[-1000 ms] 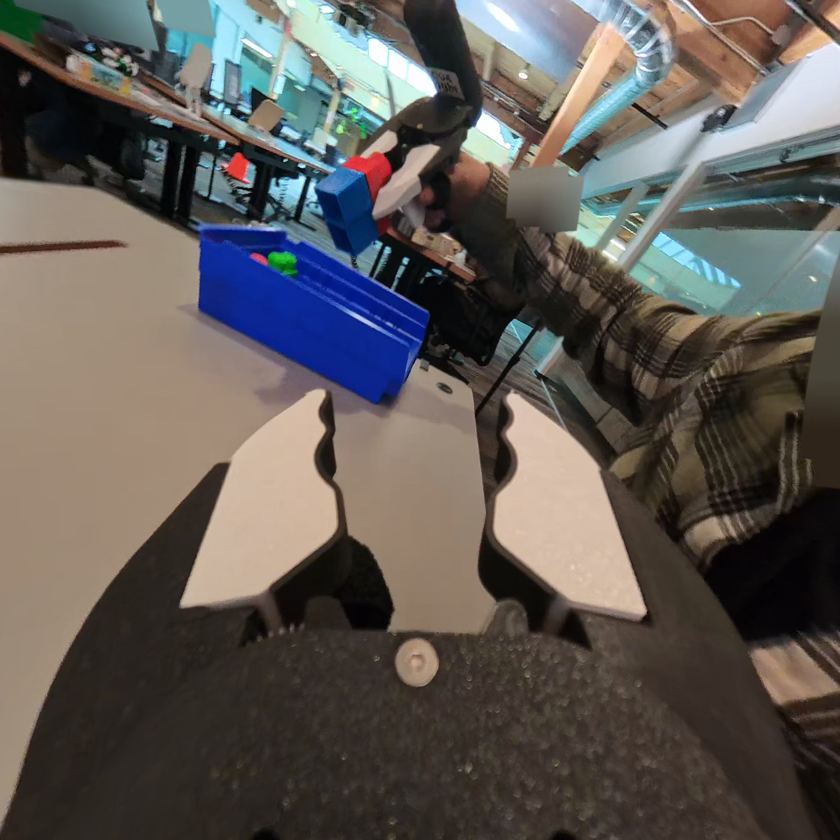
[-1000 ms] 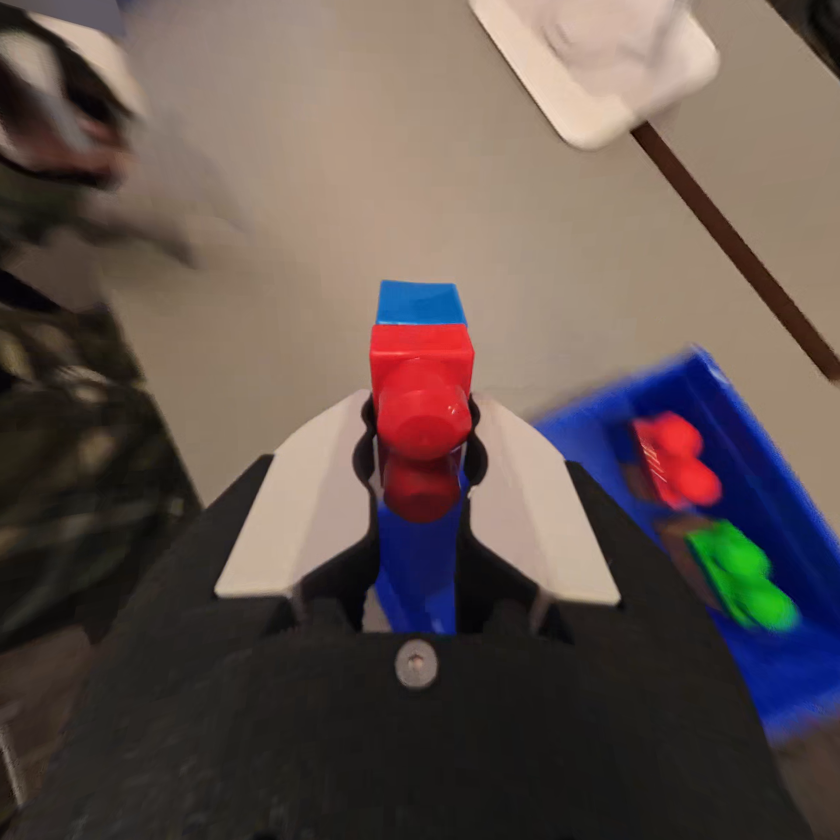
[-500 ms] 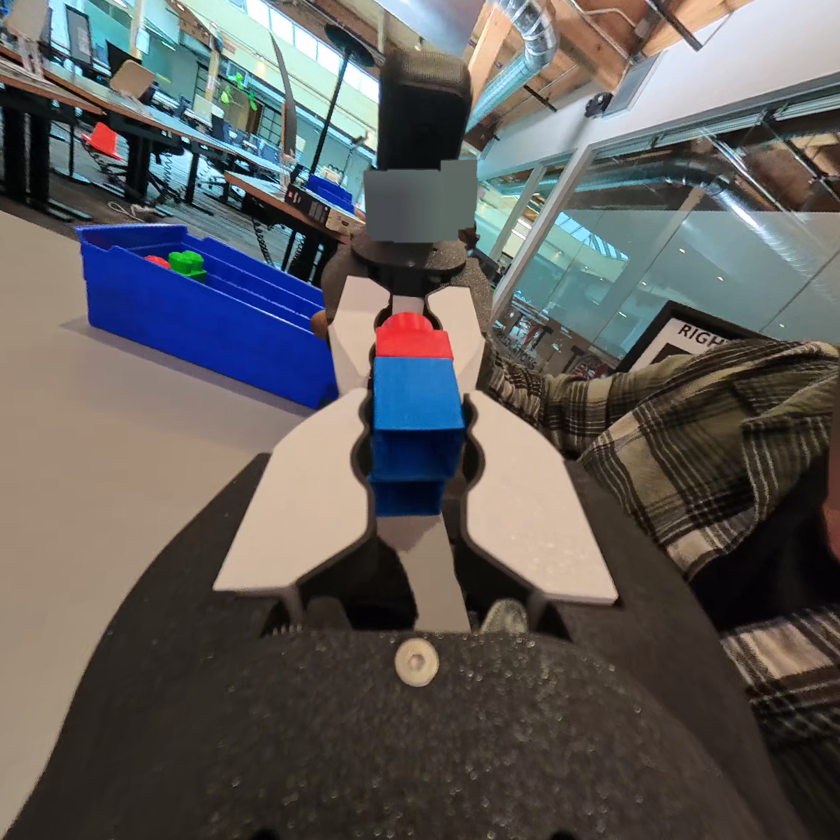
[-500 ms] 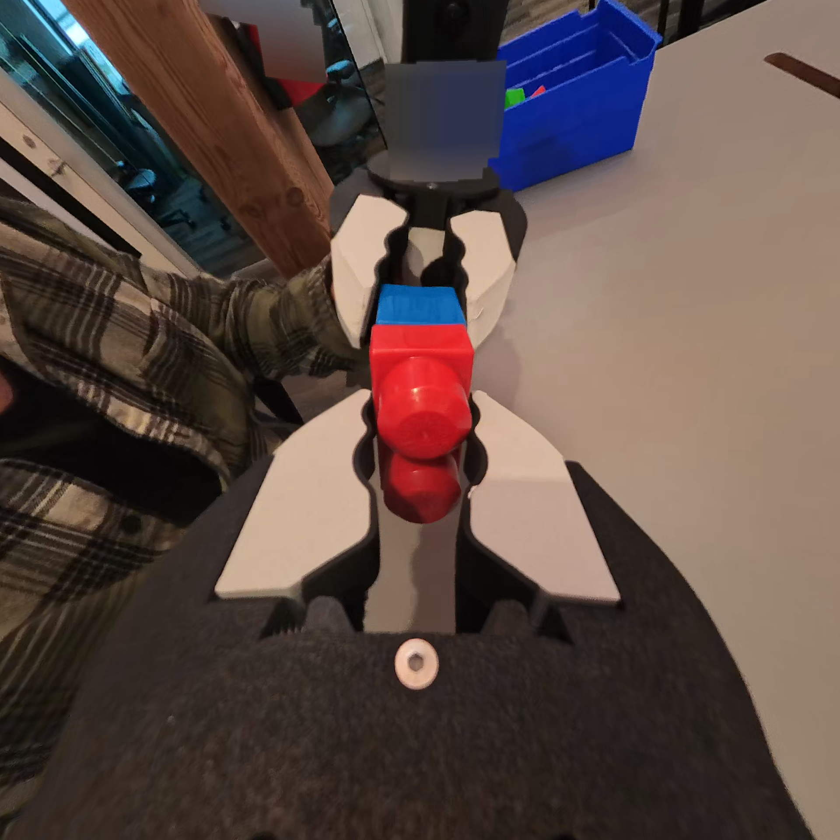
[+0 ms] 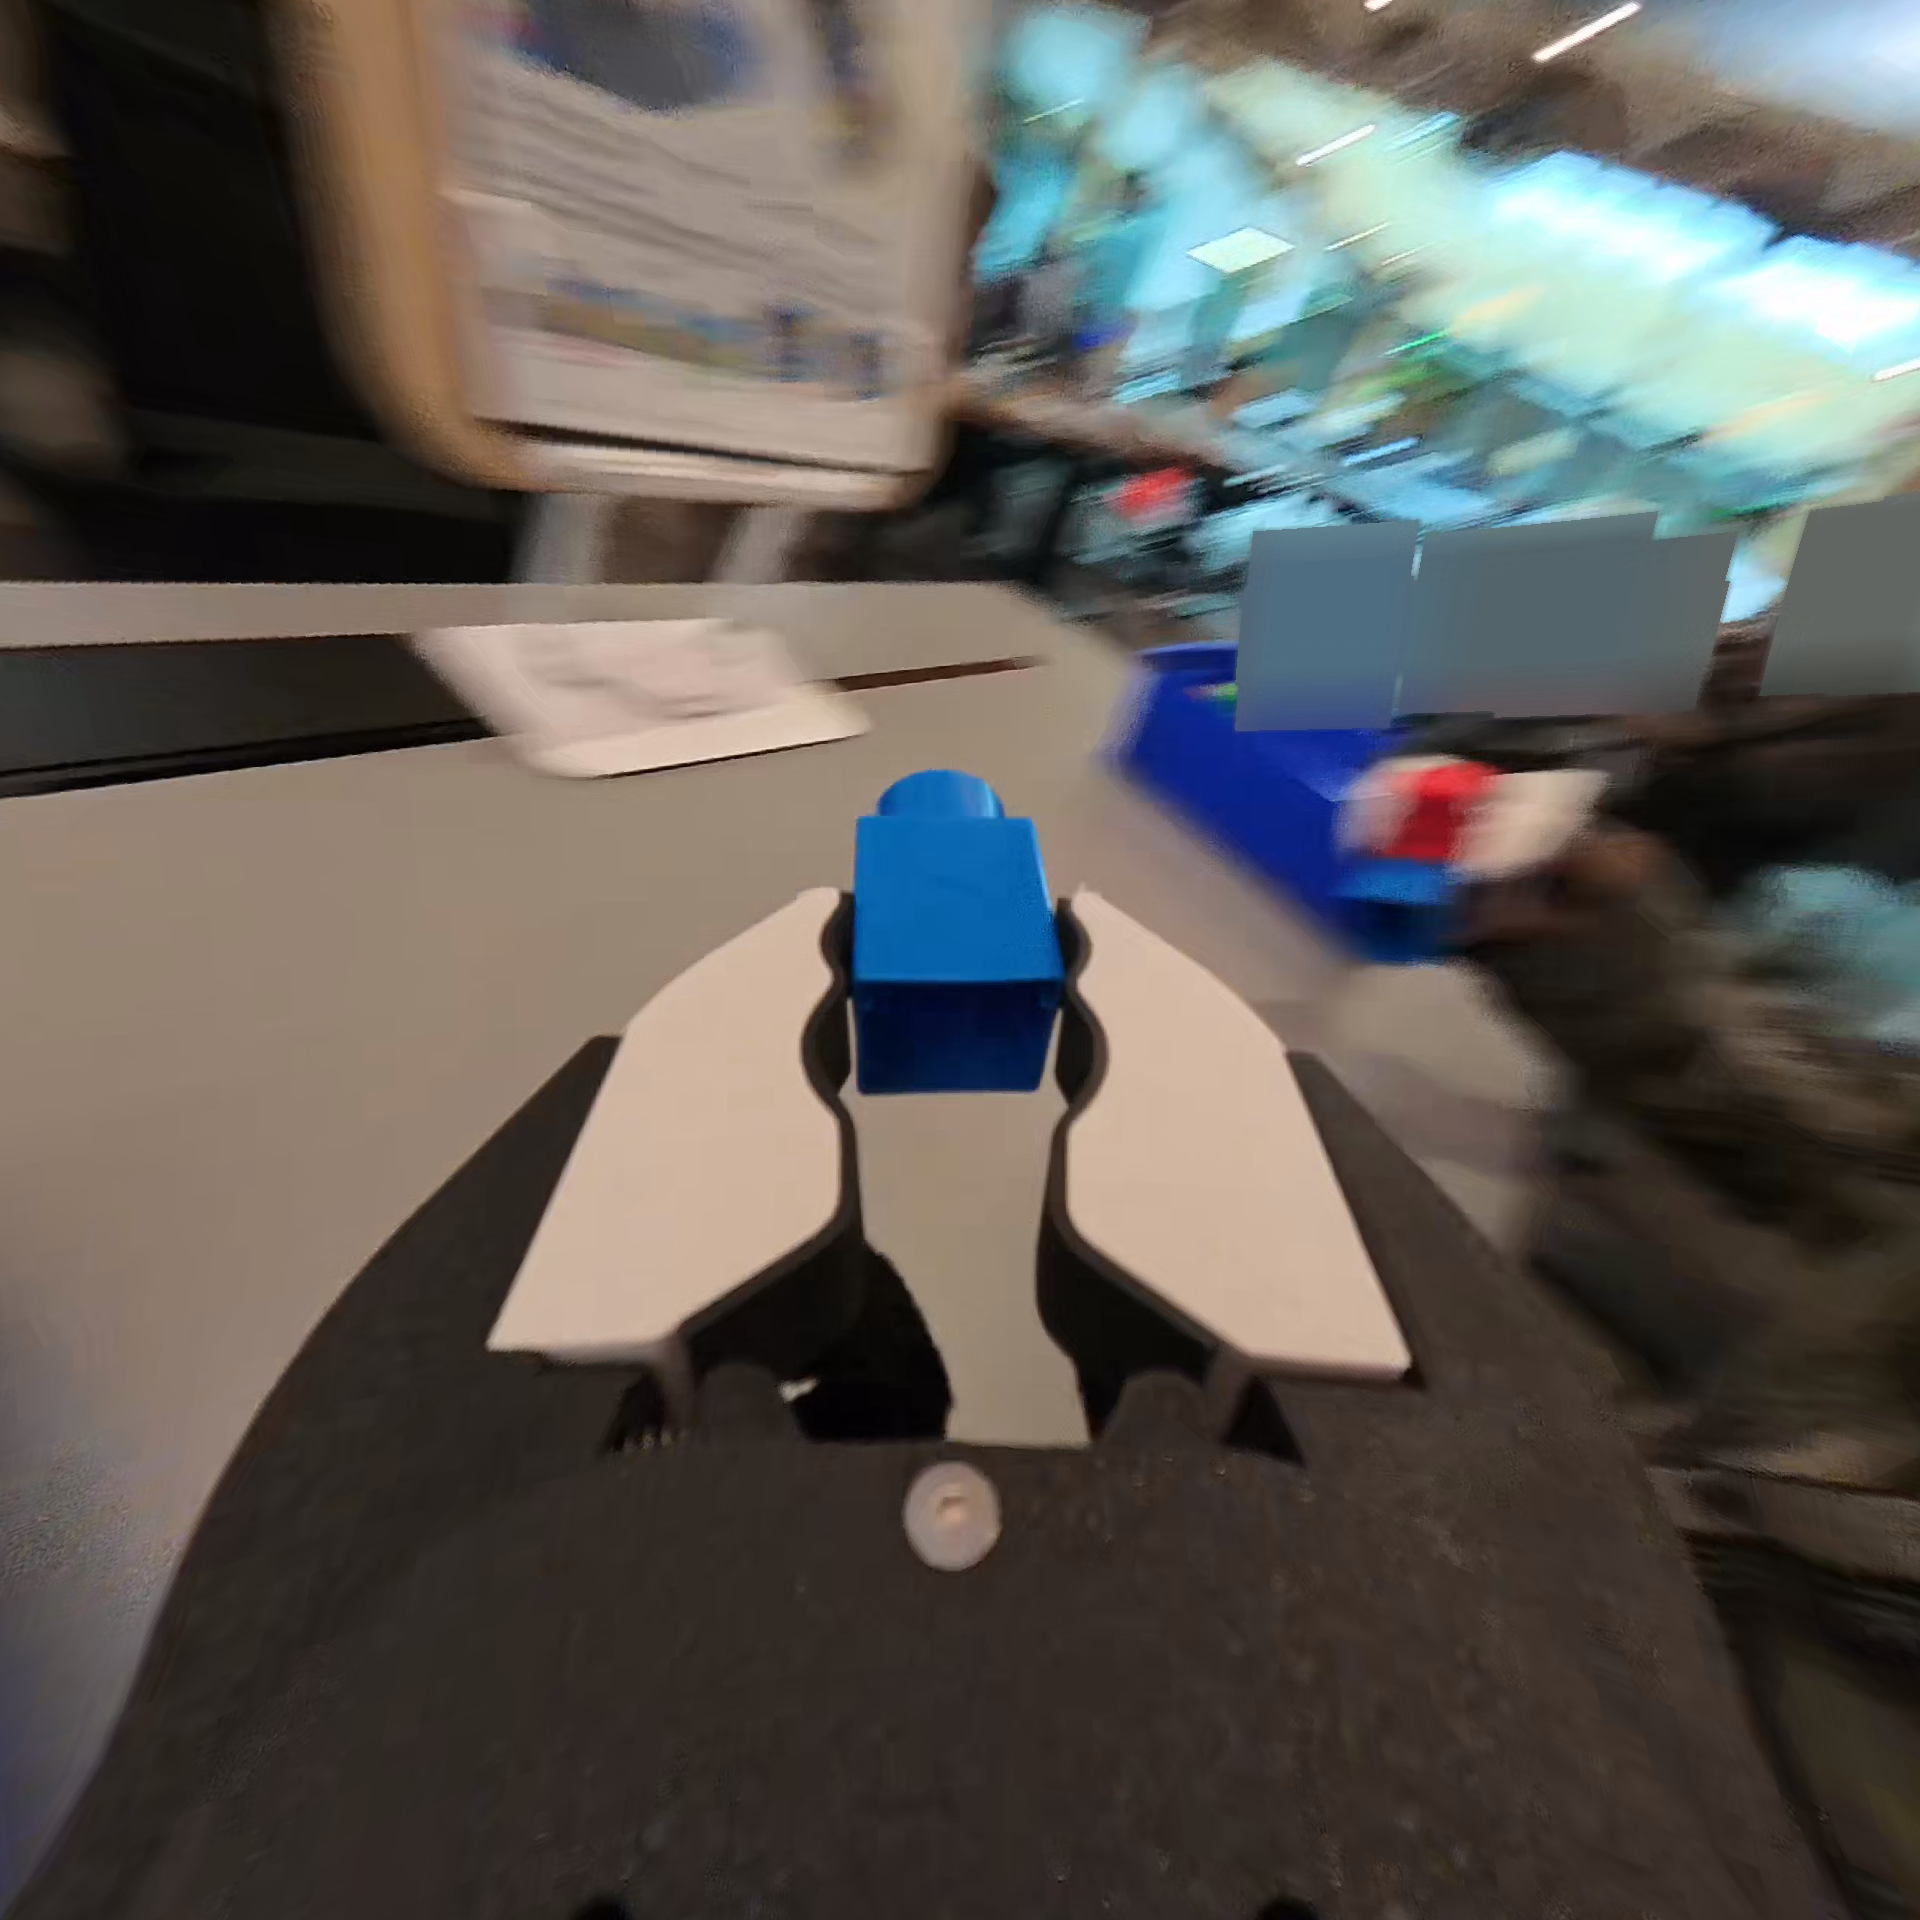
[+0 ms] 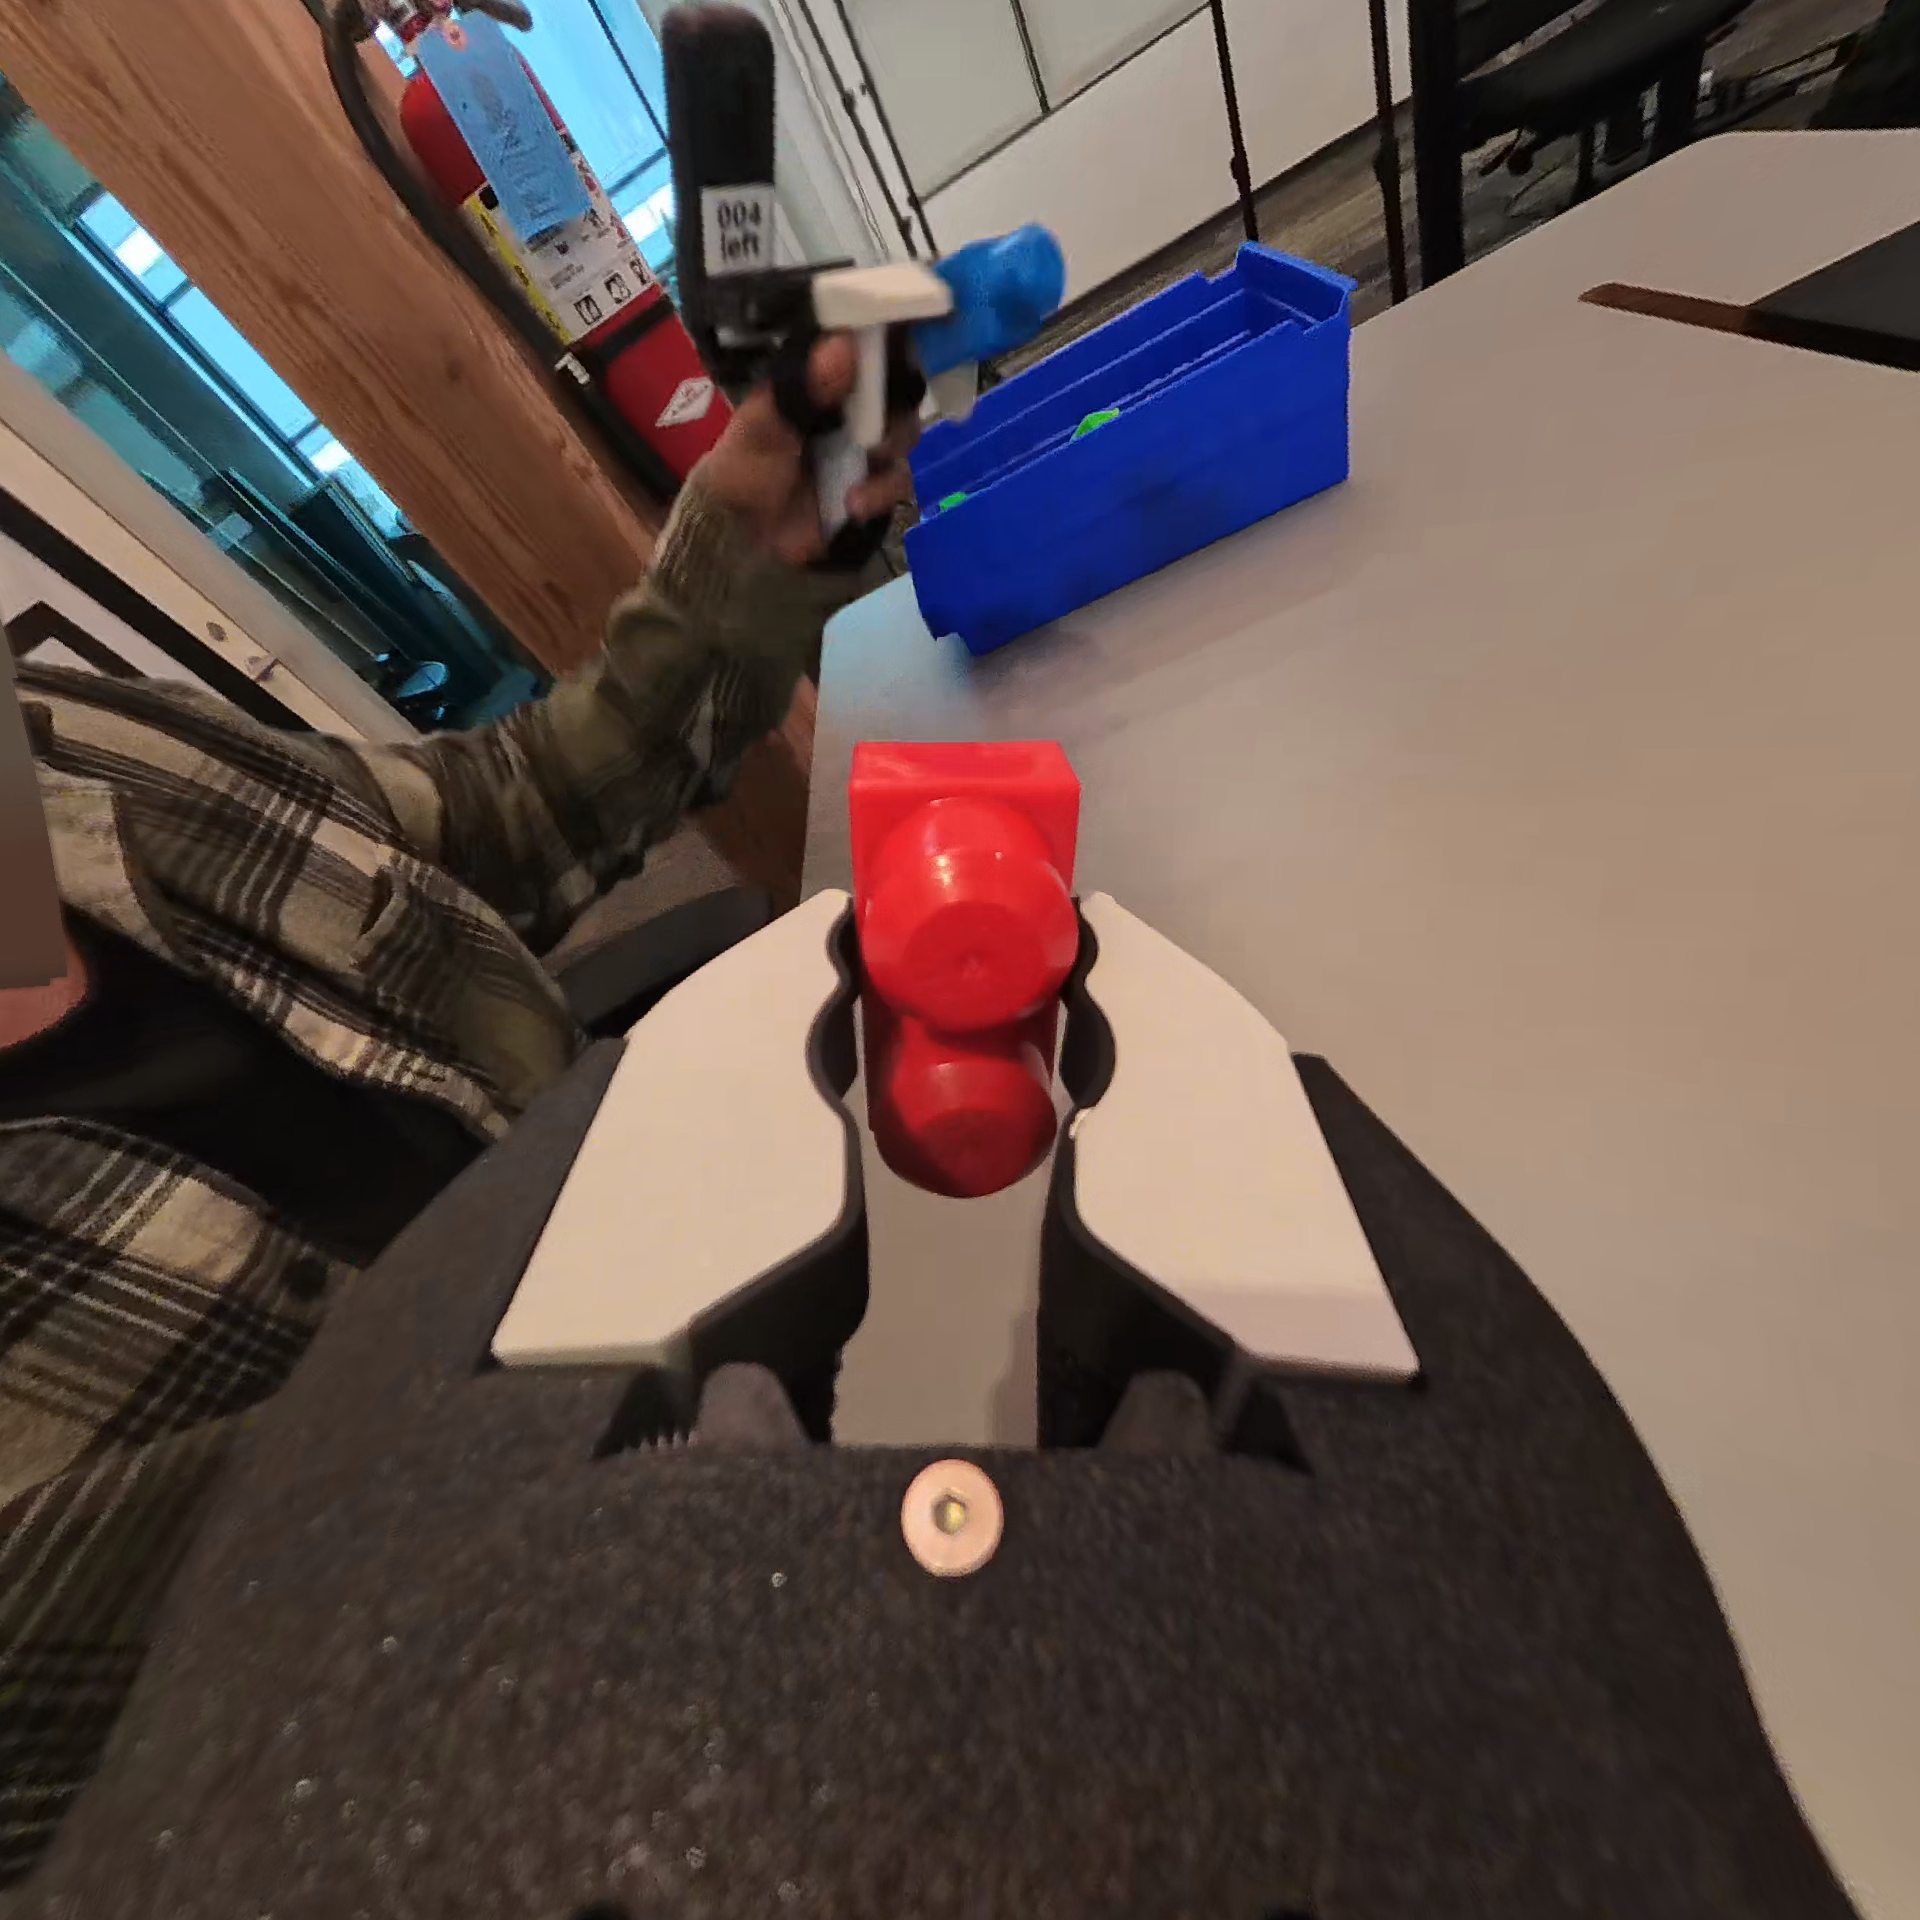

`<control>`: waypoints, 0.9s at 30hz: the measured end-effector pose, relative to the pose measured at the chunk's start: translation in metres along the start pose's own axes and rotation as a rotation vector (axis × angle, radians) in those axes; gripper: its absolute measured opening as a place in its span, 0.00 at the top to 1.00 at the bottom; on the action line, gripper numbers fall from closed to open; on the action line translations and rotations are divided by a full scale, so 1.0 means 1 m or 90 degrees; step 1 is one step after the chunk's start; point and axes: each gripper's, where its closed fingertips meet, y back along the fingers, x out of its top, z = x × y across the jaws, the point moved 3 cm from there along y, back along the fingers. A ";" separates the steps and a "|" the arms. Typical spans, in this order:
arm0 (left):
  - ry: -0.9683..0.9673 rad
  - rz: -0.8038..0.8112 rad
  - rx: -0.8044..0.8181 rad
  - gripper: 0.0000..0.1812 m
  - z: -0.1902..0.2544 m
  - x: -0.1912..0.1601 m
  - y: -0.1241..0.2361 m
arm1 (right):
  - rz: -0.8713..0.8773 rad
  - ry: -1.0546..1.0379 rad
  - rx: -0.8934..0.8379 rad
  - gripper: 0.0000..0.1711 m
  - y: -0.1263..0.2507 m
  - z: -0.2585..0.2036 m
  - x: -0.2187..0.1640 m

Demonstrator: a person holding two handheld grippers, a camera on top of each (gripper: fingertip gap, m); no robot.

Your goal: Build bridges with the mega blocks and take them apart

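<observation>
Left gripper (image 5: 954, 914) pinches the blue block (image 5: 951, 961) between its fingertips, stud pointing away from you; right gripper (image 6: 961, 935) pinches the red block (image 6: 961, 935), its two studs facing the camera. The two blocks are apart, each held above the grey table (image 6: 1558, 779), so the step in hand is probably returning them to the blue bin (image 6: 1132, 488), which sits near the table's edge with a green block (image 6: 1091, 421) inside. Carry each block over the bin's open top before you spread the fingers, and release low so nothing bounces out. The left view is blurred; slow that hand before letting go.
</observation>
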 end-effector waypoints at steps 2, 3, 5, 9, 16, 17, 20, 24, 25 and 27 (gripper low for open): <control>-0.030 -0.041 0.190 0.80 -0.067 0.011 0.056 | -0.004 0.004 -0.009 0.79 0.000 -0.002 -0.009; -0.014 -0.039 0.236 0.80 -0.091 0.016 0.081 | -0.001 0.004 -0.004 0.79 -0.001 -0.004 -0.012; 0.045 -0.075 0.296 0.80 -0.135 0.012 0.115 | 0.000 0.000 0.008 0.79 -0.003 -0.008 -0.017; 0.145 -0.136 0.324 0.80 -0.186 -0.019 0.133 | -0.007 -0.009 0.011 0.79 -0.009 -0.005 -0.023; 0.152 -0.110 0.300 0.67 -0.197 -0.022 0.127 | -0.003 -0.013 0.003 0.79 -0.009 -0.003 -0.022; 0.112 -0.083 0.315 0.62 -0.190 -0.008 0.127 | 0.001 -0.013 -0.001 0.79 -0.007 -0.002 -0.021; -0.001 -0.045 0.272 0.56 -0.136 0.031 0.103 | 0.016 -0.015 -0.009 0.79 -0.004 0.001 -0.017; -0.065 -0.092 0.042 0.57 -0.019 0.027 0.018 | 0.033 -0.016 0.005 0.79 -0.011 0.002 -0.010; -0.072 -0.110 -0.020 0.57 0.010 0.015 -0.006 | 0.037 -0.015 0.009 0.79 -0.014 0.001 -0.008; -0.063 -0.148 -0.151 0.59 0.063 -0.017 -0.052 | 0.041 -0.013 0.017 0.79 -0.020 0.000 -0.005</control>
